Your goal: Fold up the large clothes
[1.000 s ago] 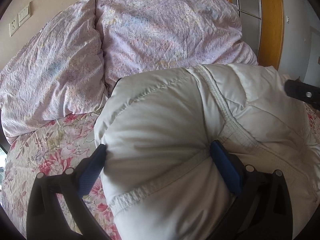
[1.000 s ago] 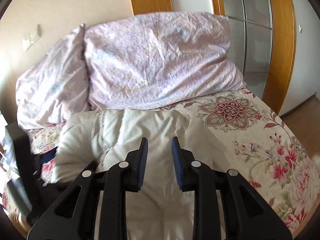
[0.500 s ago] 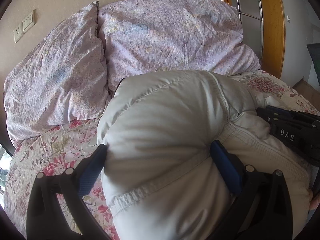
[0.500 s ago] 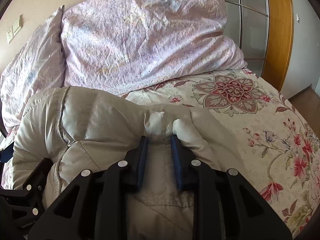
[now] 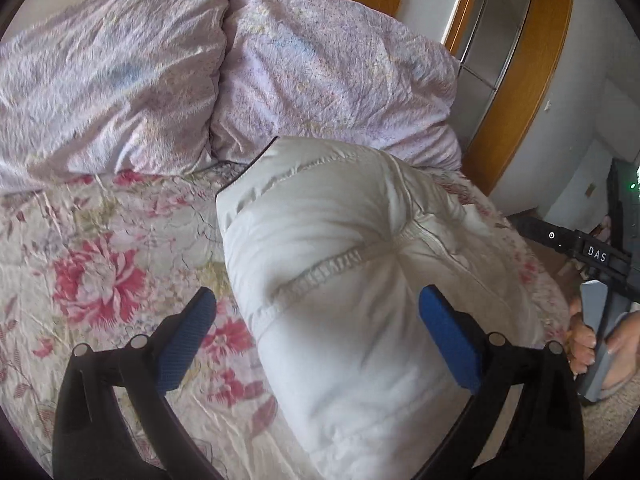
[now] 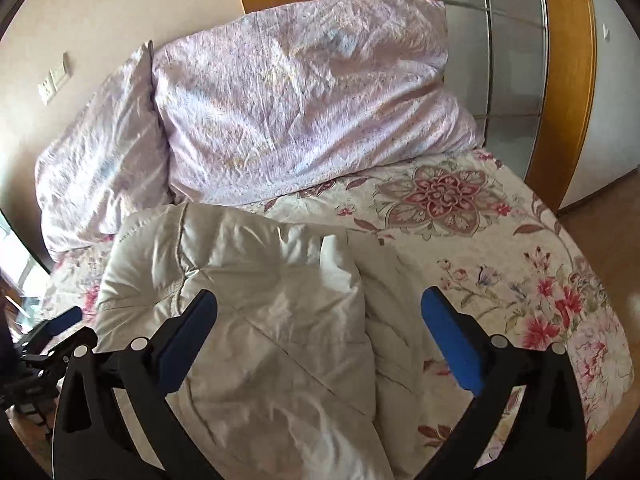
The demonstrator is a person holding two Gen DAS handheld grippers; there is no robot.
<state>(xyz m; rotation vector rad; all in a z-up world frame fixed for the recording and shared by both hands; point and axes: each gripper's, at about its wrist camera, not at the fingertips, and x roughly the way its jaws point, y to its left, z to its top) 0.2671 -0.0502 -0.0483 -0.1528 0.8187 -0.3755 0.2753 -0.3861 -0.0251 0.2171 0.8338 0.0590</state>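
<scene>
I'm hovering the left tool point(image 5: 316, 328), spread wide, gripping nothing, over the folded puffy jacket point(image 5: 352, 272) lying on the bed point(image 5: 92, 248). The right tool point(image 6: 320, 328) has just been opening, releasing the jacket; next I'm pressing the bundle flat.

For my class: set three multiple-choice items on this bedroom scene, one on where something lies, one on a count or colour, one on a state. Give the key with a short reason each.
1. Where does the padded jacket lie?
A. on the floral bedspread
B. on the floor
C. on top of the pillows

2. How many lilac pillows lean at the head of the bed?
A. one
B. two
C. four

3. How does the right gripper stand?
A. clamped on the jacket
B. shut on nothing
C. open wide

Key: A, it rests on the flowered cover below the pillows; B, two sit side by side; C, its blue pads stand far apart, pressing nothing.
</scene>
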